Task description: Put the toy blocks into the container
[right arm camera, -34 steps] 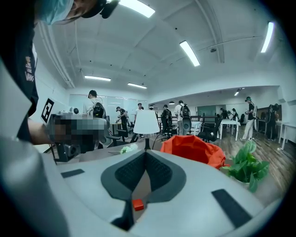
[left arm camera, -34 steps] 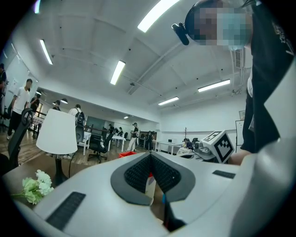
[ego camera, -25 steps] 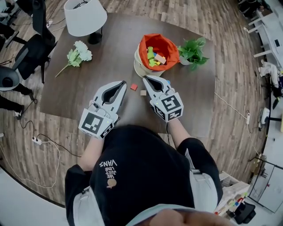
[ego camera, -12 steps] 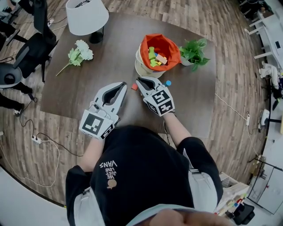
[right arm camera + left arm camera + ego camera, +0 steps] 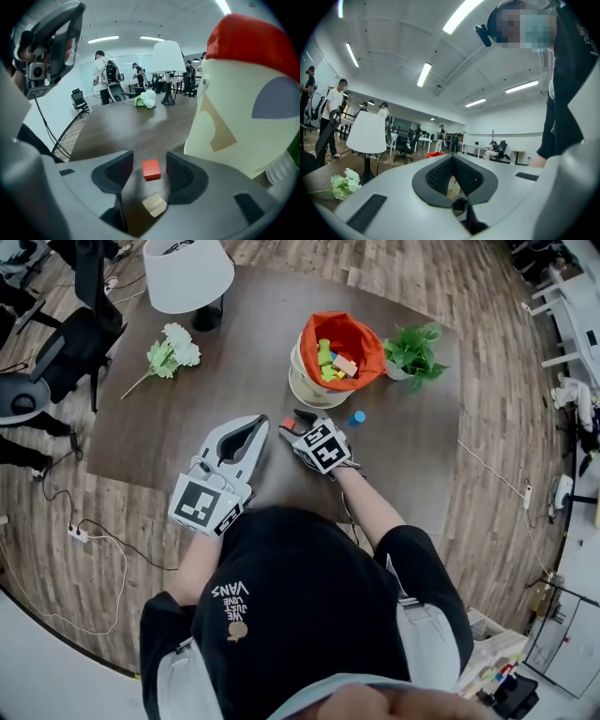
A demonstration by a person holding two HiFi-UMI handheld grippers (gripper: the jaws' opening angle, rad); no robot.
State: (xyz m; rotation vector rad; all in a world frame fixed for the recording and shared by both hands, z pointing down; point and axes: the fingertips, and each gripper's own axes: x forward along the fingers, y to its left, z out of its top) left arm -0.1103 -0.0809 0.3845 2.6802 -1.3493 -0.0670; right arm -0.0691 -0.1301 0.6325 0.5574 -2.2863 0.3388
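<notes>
My right gripper [image 5: 149, 160] lies low on the table with its jaws opening. A red block [image 5: 151, 168] sits between the pads, and neither pad touches it. A tan block [image 5: 154, 205] lies further back between the jaws. From the head view, the right gripper [image 5: 298, 422] points left at the red block [image 5: 287, 424], and a blue block [image 5: 356, 417] lies to its right. The container [image 5: 305, 381], cream with an orange liner, holds several blocks just beyond. My left gripper [image 5: 253, 426] rests to the left, shut and empty.
A potted plant [image 5: 412, 352] stands right of the container. A white lamp [image 5: 187, 273] and a bunch of white flowers [image 5: 169, 352] are at the table's far left. The container's wall [image 5: 243, 122] rises close on the right gripper's right side.
The right gripper swung left over the tan block towards the red block, and its jaws opened. The blue block came into view. The left gripper stayed put.
</notes>
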